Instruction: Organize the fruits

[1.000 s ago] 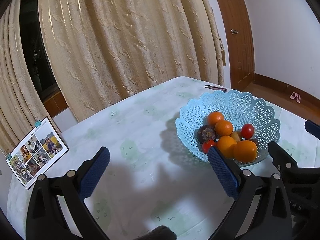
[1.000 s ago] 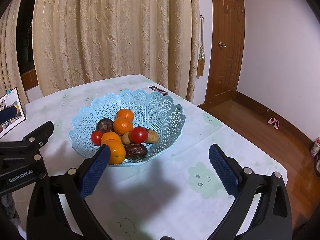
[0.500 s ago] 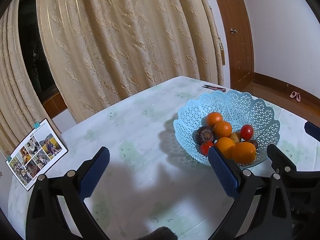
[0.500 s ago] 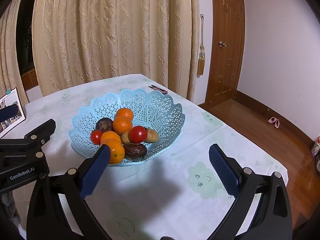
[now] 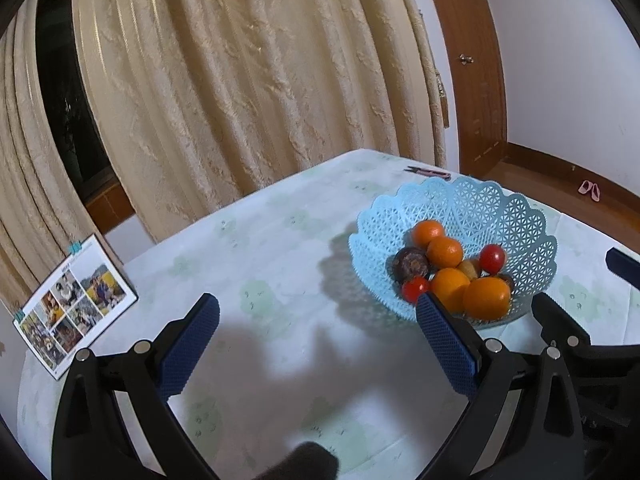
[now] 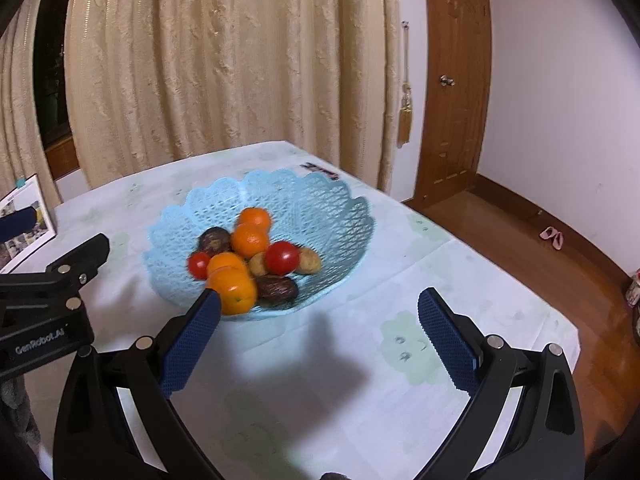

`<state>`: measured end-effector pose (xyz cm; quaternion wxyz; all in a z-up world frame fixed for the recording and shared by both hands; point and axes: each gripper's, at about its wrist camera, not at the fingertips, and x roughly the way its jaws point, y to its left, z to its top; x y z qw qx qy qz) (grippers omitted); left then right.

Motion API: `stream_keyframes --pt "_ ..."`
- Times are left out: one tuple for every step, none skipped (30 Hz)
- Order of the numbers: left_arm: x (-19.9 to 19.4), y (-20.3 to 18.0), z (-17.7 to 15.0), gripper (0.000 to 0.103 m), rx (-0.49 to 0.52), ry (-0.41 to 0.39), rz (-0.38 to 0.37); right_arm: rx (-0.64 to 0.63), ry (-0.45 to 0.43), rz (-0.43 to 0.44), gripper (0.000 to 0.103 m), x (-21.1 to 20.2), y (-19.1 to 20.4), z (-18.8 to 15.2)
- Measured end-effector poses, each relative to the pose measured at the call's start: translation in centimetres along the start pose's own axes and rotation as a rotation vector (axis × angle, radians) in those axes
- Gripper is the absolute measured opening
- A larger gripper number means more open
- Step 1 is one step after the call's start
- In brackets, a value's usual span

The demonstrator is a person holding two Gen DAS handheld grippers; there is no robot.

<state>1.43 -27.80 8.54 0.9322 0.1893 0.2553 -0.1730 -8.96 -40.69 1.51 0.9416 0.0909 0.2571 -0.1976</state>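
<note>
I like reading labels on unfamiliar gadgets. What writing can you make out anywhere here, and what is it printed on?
"GenRobot.AI": white lettering, slightly blurred, on the black body of the left gripper, seen from the right wrist camera.
Photo card on the table's left edge: a small heading above the pictures, too small to read.
The blue fruit basket and the right gripper carry no visible text.
</note>
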Motion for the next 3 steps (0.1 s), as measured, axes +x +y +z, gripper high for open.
stream_keyframes --pt "-0.03 0.59 -0.3 0.098 -0.01 0.013 0.004 -0.005 0.006 0.014 0.1 -0.12 0.32 -0.09" --pt "-0.04 1.1 -0.63 0.098 -0.018 0.023 0.01 -0.009 0.015 0.03 0.1 -0.22 0.75 -0.21" --pt "-0.04 1.45 -0.88 0.098 -0.022 0.031 0.015 -0.014 0.027 0.05 0.1 -0.3 1.31 -0.38"
